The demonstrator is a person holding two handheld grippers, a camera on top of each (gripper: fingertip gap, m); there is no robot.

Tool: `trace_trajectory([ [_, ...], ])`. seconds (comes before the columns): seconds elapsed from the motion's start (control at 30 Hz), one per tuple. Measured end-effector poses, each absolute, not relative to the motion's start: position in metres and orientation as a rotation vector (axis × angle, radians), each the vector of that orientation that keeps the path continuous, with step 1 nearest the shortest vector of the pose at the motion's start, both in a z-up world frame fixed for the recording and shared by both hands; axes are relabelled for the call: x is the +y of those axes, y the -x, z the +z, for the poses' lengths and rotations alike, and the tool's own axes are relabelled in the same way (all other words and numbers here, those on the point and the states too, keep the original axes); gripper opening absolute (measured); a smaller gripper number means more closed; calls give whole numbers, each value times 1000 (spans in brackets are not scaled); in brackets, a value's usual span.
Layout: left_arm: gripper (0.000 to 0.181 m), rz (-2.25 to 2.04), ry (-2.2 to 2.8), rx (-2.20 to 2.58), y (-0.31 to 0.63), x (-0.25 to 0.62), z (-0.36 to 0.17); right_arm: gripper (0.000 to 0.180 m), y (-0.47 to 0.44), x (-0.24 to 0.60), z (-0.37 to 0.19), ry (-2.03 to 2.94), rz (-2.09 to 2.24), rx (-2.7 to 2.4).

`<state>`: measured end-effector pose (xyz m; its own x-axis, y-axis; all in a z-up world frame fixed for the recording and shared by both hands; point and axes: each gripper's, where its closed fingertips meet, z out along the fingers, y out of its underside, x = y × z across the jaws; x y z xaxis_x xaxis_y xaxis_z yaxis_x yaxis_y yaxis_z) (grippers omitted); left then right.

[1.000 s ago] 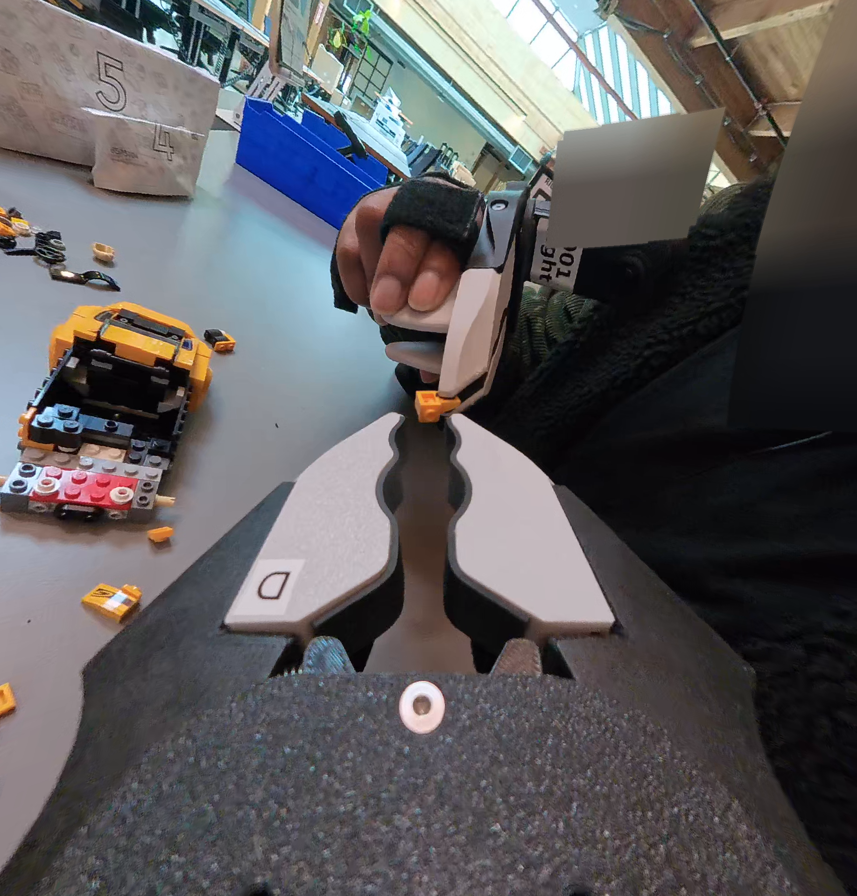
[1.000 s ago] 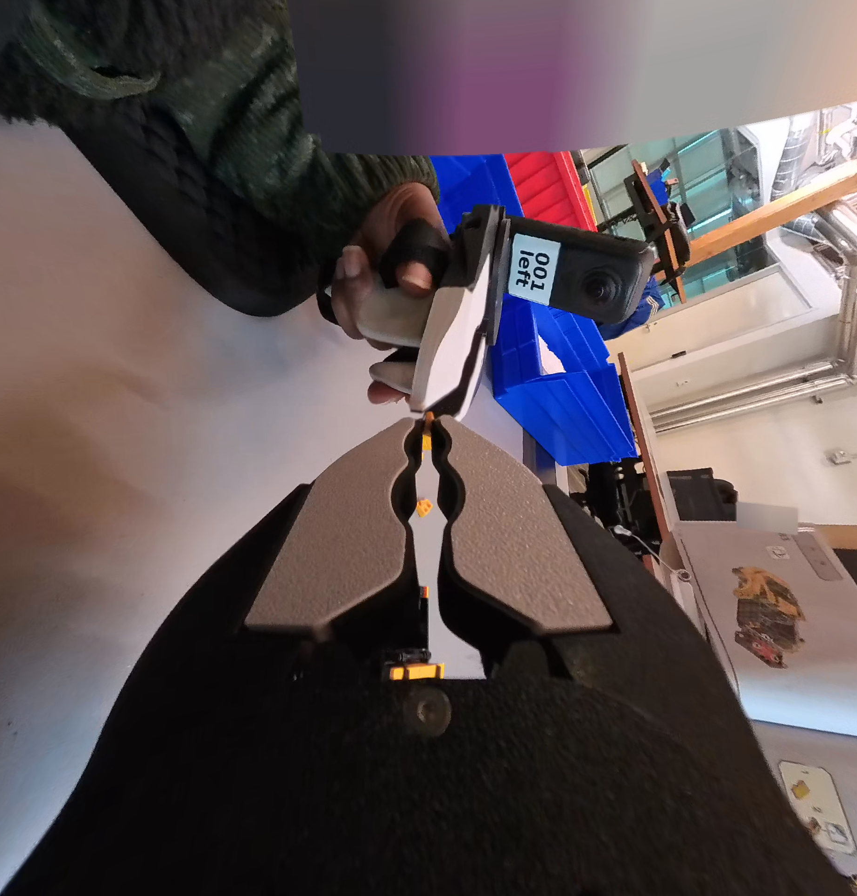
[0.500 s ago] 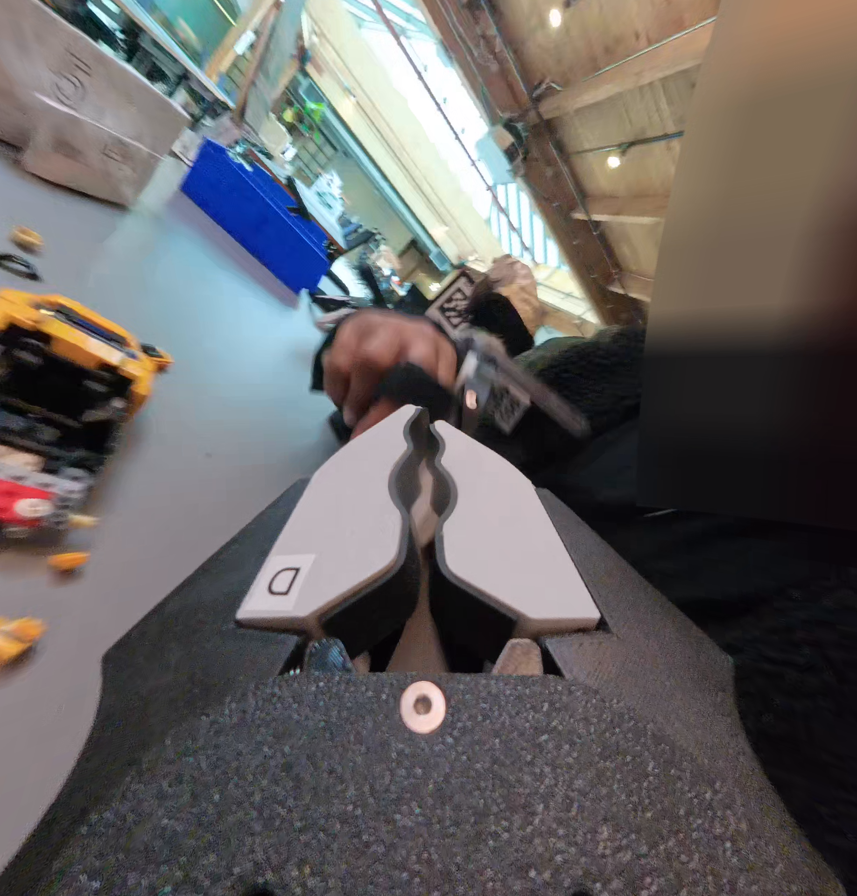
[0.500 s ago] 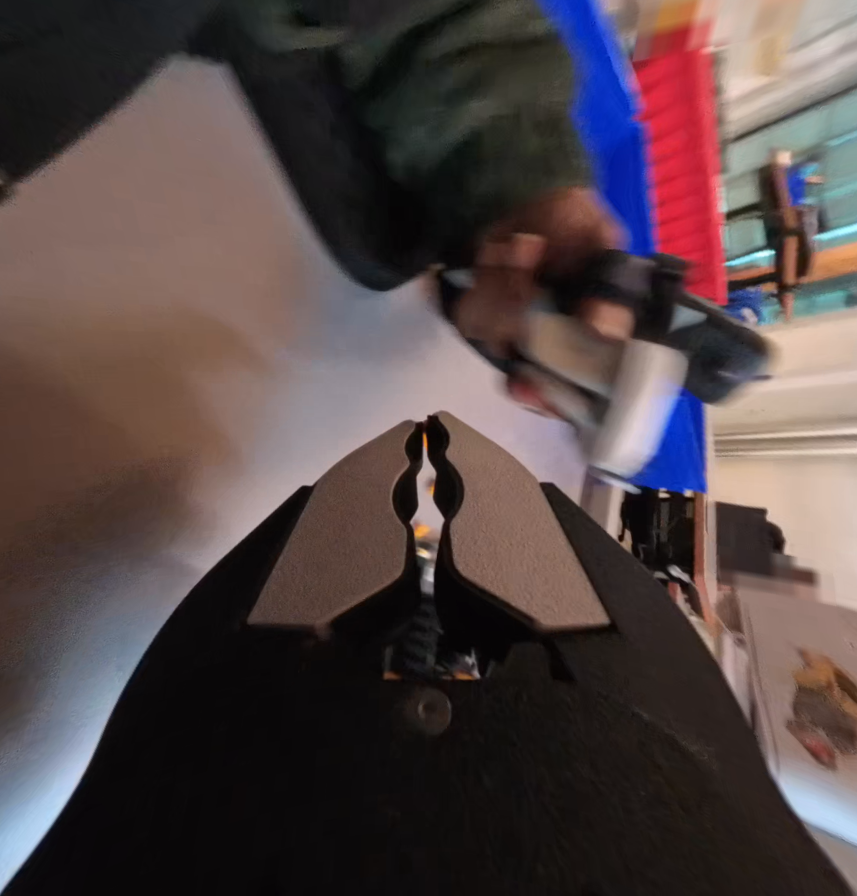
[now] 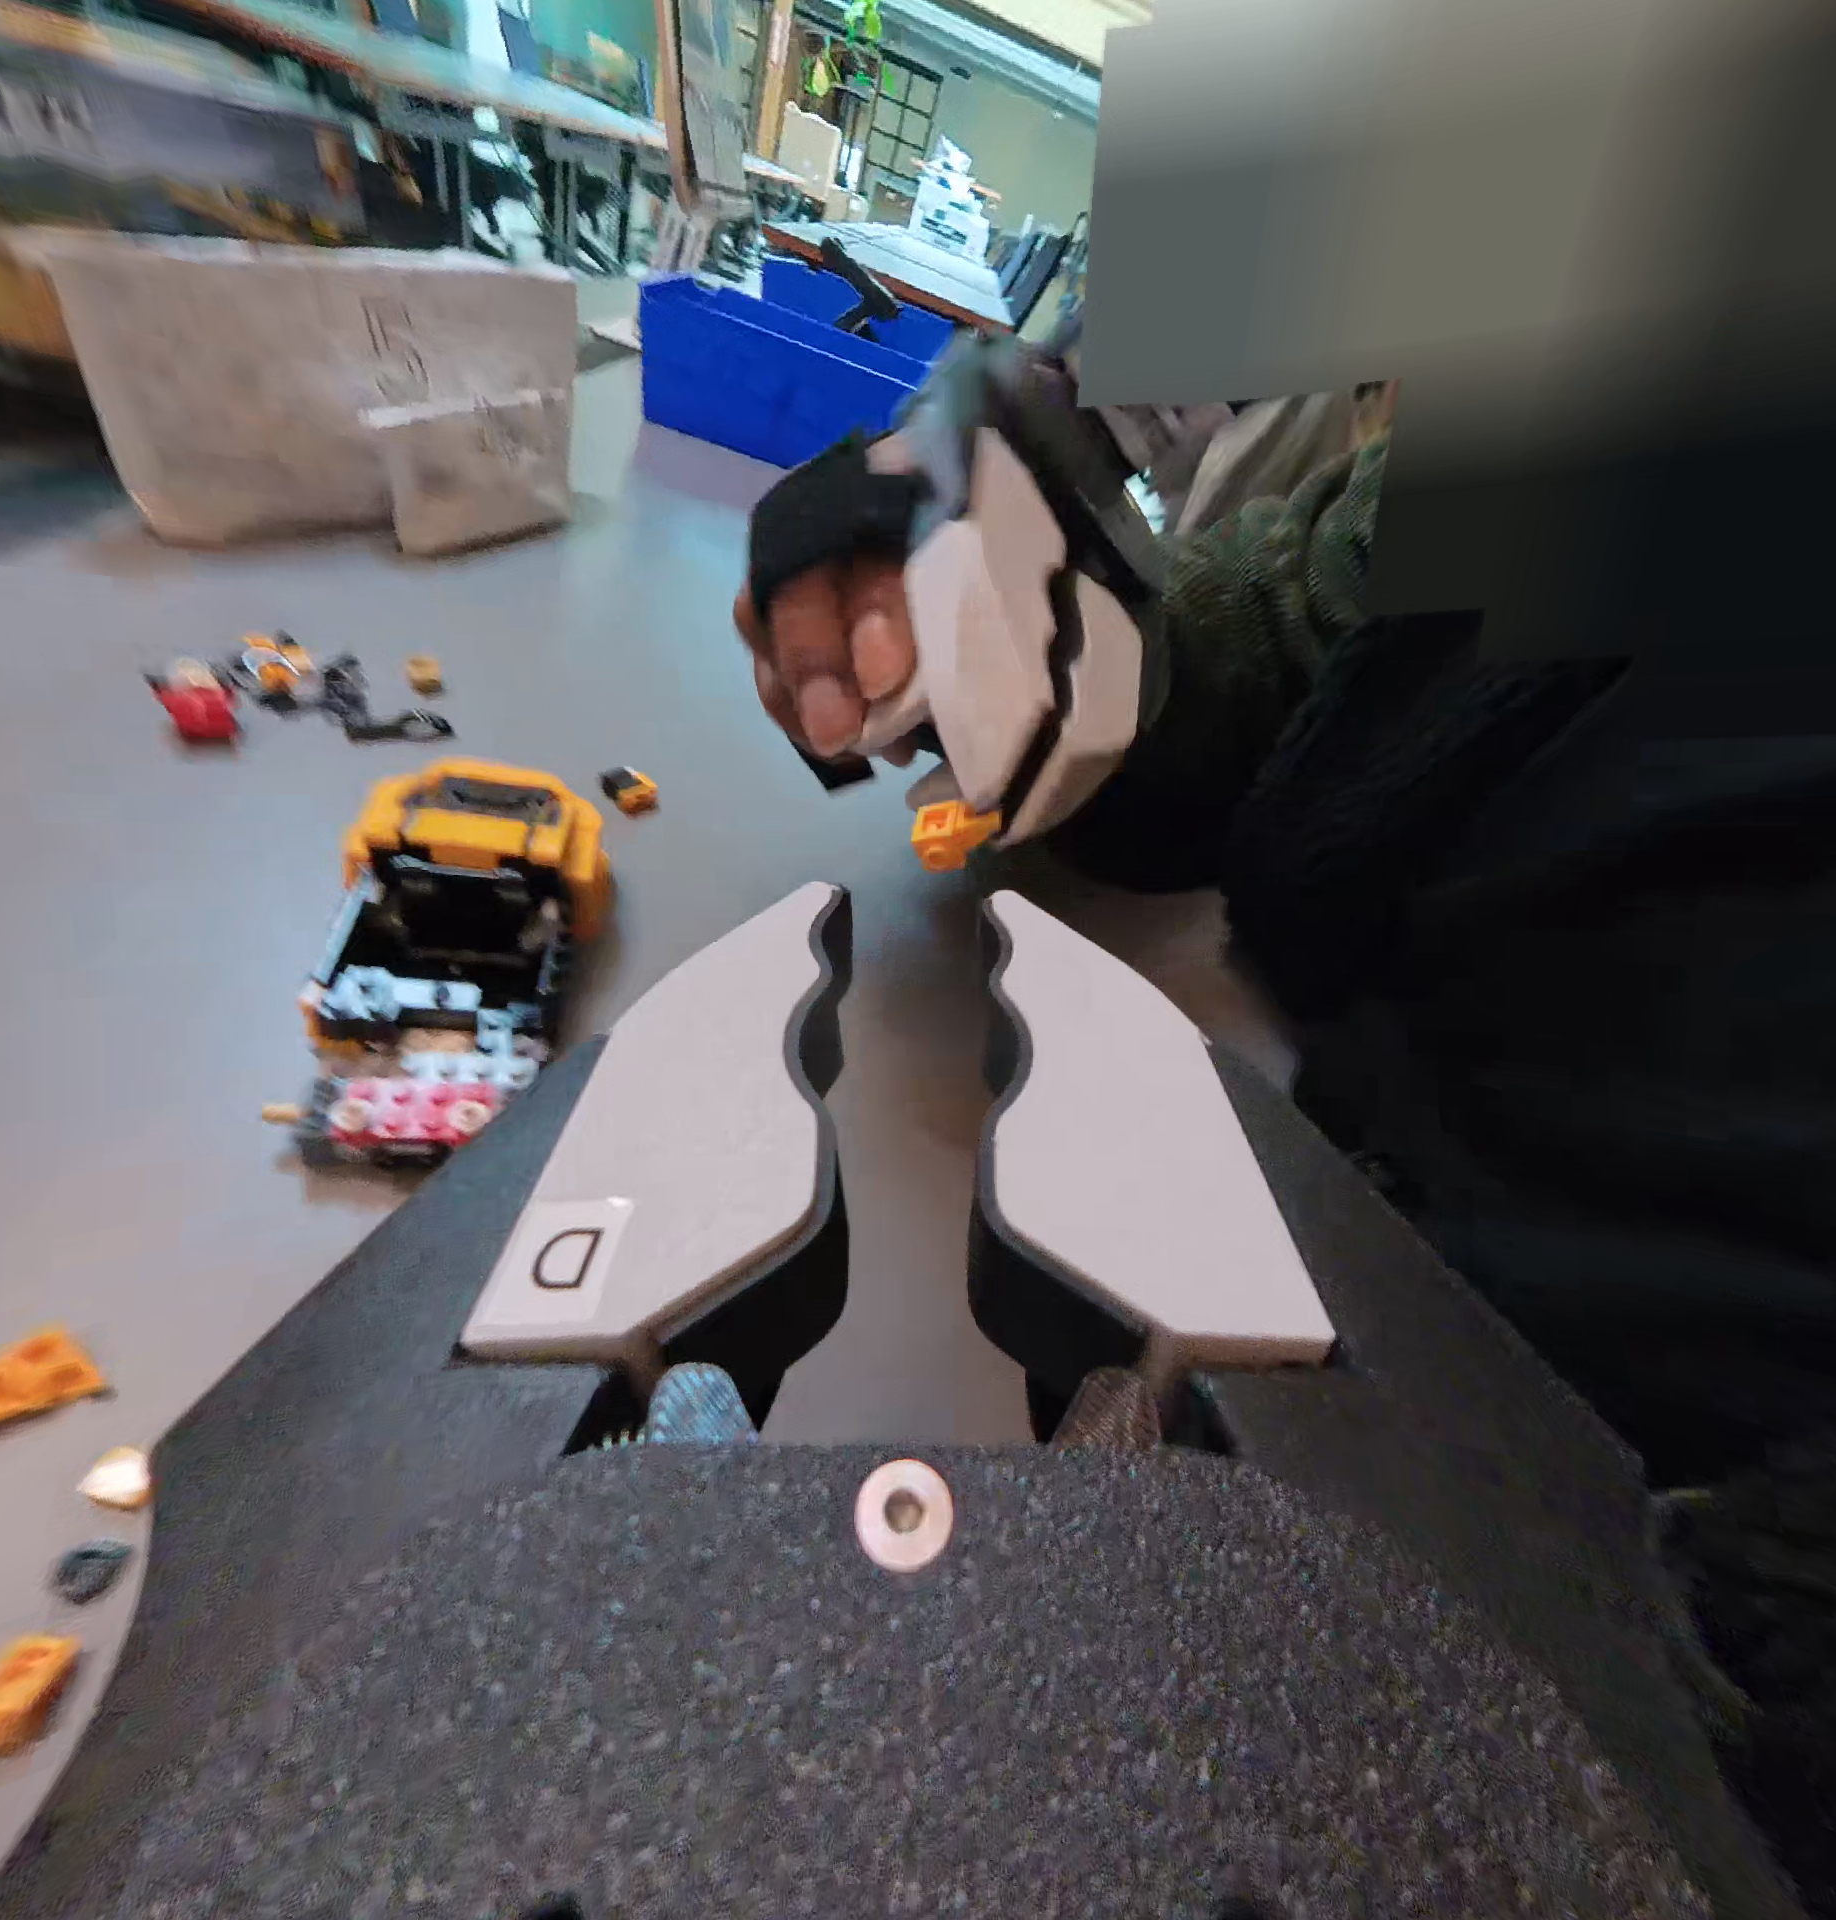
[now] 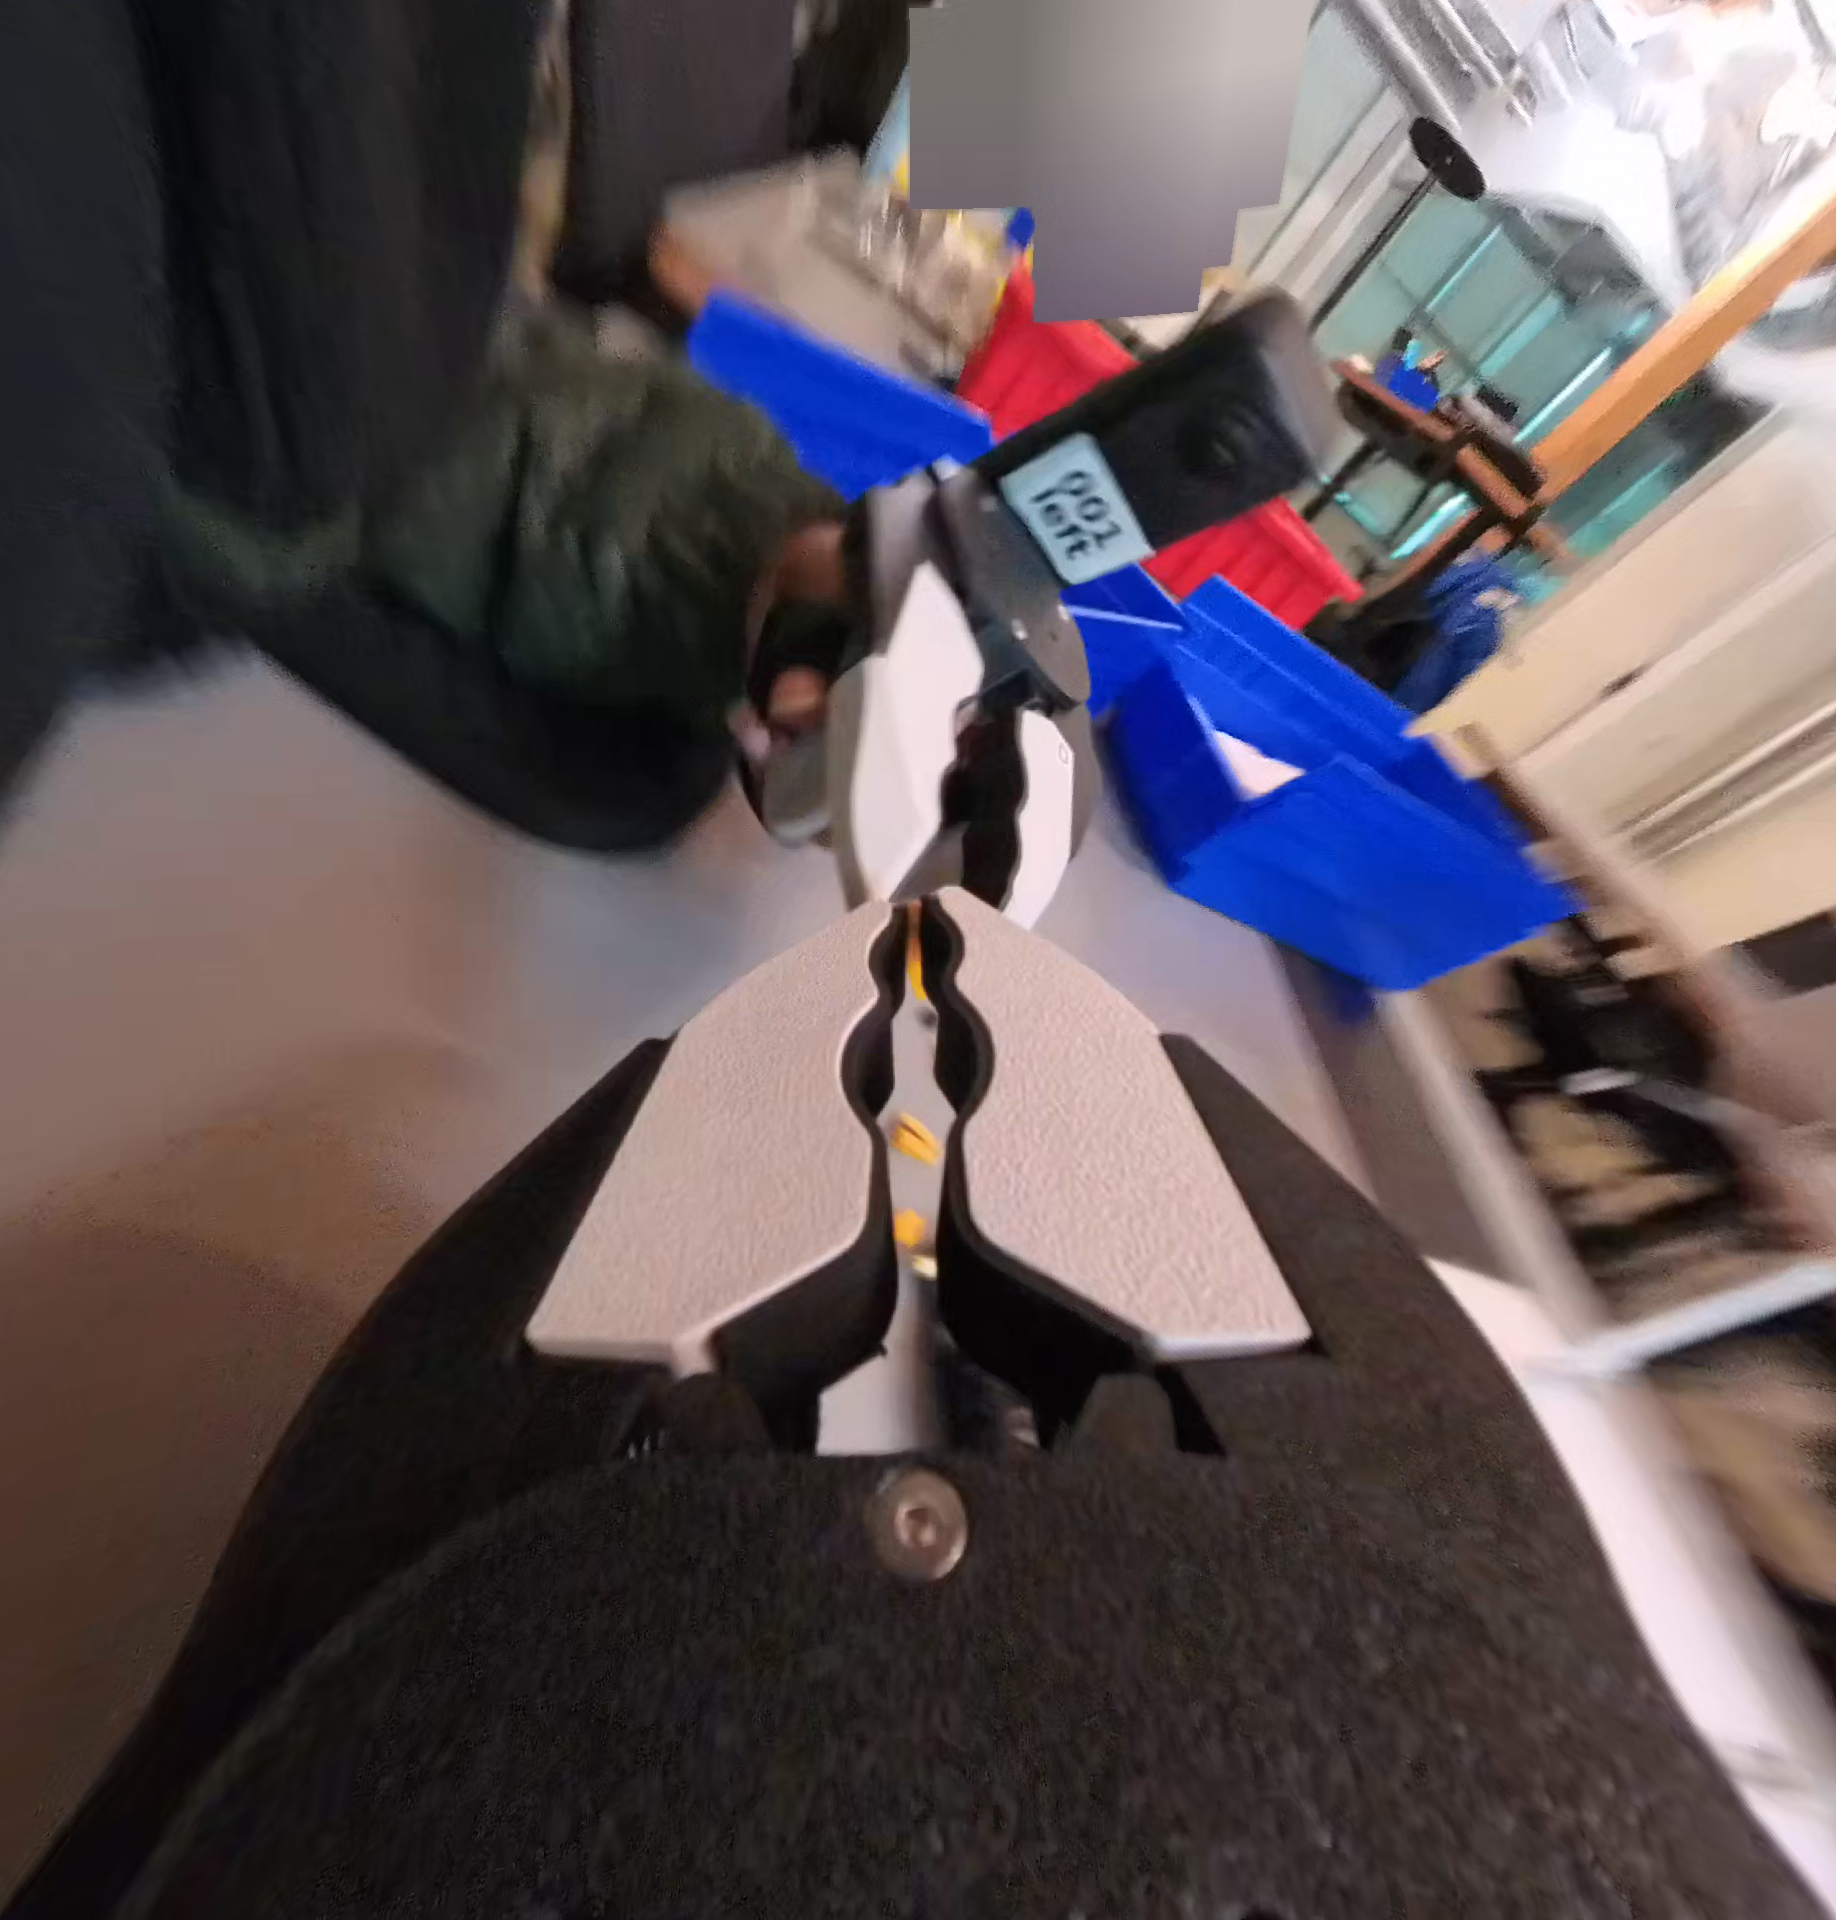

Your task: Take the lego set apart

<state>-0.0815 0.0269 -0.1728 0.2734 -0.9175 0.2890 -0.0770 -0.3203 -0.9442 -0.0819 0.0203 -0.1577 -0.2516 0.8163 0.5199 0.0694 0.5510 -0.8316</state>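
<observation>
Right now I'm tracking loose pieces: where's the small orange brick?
Left wrist view, centre: orange brick pinched in the right claw, above the table, ahead of the open left claw.

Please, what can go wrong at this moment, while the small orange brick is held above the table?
1. The right hand-held gripper pinches the small orange brick only at its fingertips, so it may slip and fall.
2. The left hand-held gripper is open and close below it; a hasty closing could knock the brick away.
3. Loose orange pieces lie on the table; a dropped brick may get lost among them.
</observation>
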Motion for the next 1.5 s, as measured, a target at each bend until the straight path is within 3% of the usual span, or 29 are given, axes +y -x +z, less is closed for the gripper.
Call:
trace_trajectory([
  [0.23,19,-805,1523,1007,76,32,-161,2,85,30,-143,1245,1791,-1366],
  [0.33,8,-807,1532,1031,73,28,-161,2,88,25,-147,1302,1907,-1350],
  [0.6,9,-889,1557,1026,73,23,-161,2,84,25,-149,1391,2128,-1315],
  [0.87,8,-1157,1647,960,68,15,-162,1,78,17,-151,1310,2097,-1431],
  [1.03,8,-1398,1657,871,65,10,-158,1,73,7,-147,1079,1720,-1627],
  [1.5,9,-1586,1631,824,60,5,-158,1,61,1,-150,839,1354,-1800],
])
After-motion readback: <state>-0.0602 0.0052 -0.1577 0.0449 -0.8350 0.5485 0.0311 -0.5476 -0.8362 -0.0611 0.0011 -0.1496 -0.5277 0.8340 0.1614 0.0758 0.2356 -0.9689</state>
